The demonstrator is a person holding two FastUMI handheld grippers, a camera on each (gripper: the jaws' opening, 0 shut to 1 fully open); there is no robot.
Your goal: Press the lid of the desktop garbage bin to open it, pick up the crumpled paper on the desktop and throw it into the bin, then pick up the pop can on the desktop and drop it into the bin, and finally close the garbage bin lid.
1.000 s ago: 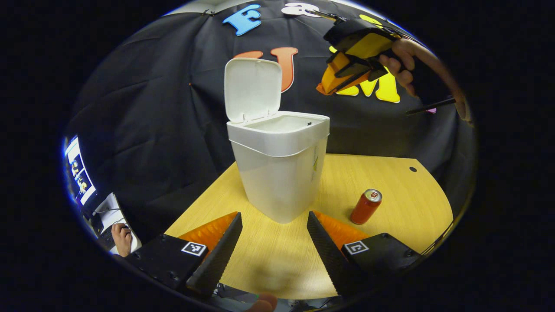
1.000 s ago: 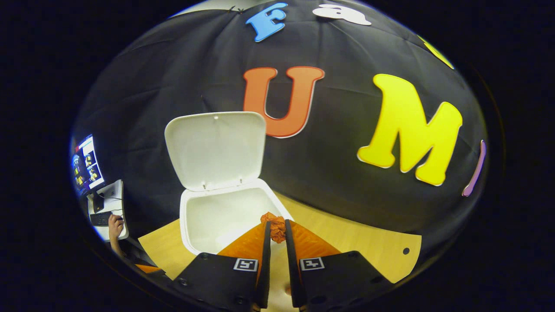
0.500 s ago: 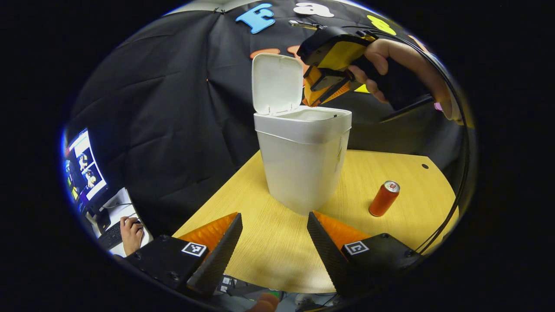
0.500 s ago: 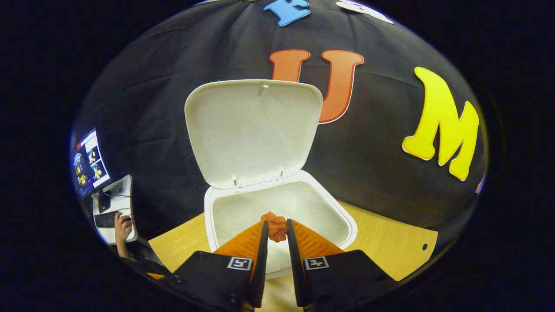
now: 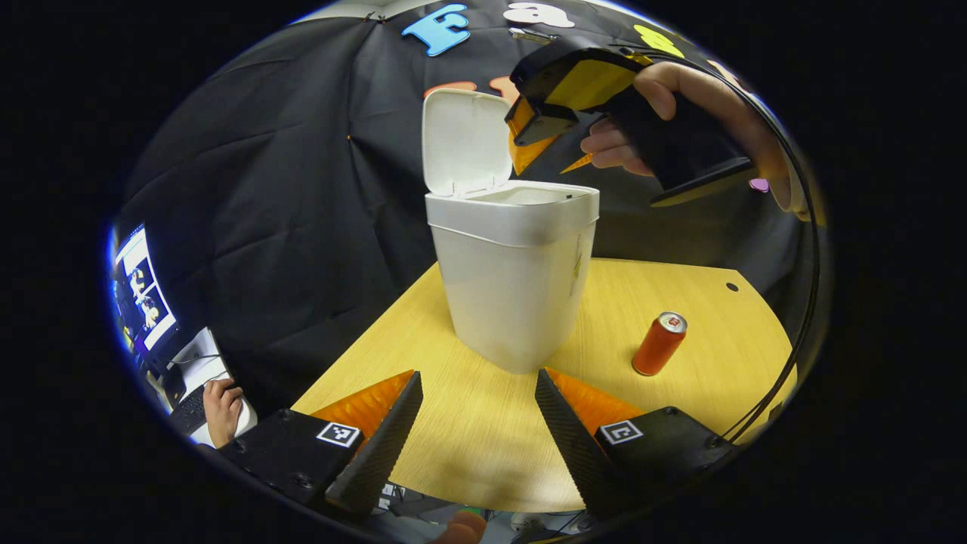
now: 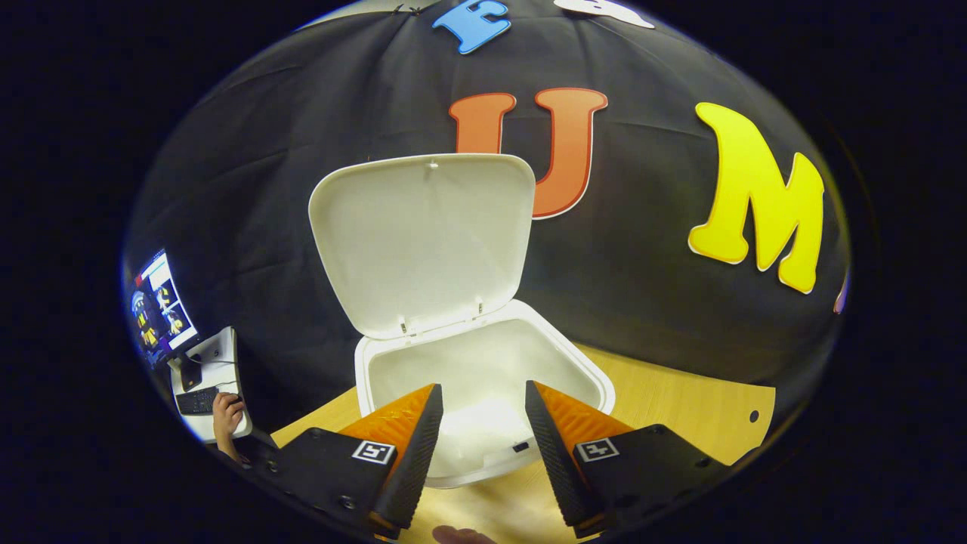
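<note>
White bin [image 5: 514, 279] at frame centre on the wooden bench [image 5: 468, 446], lid [image 5: 462, 140] raised upright.
Red can [image 5: 659, 344] stands right of it, apart. Right gripper [image 6: 476, 419] hangs over the bin's mouth, fingers spread wide, gripping nothing; left gripper [image 5: 477, 412] sits low before the bin, equally wide and empty.

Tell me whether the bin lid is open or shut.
Open. The lid stands upright on its rear hinge, and the garbage bin shows its white inside below the right gripper.
</note>
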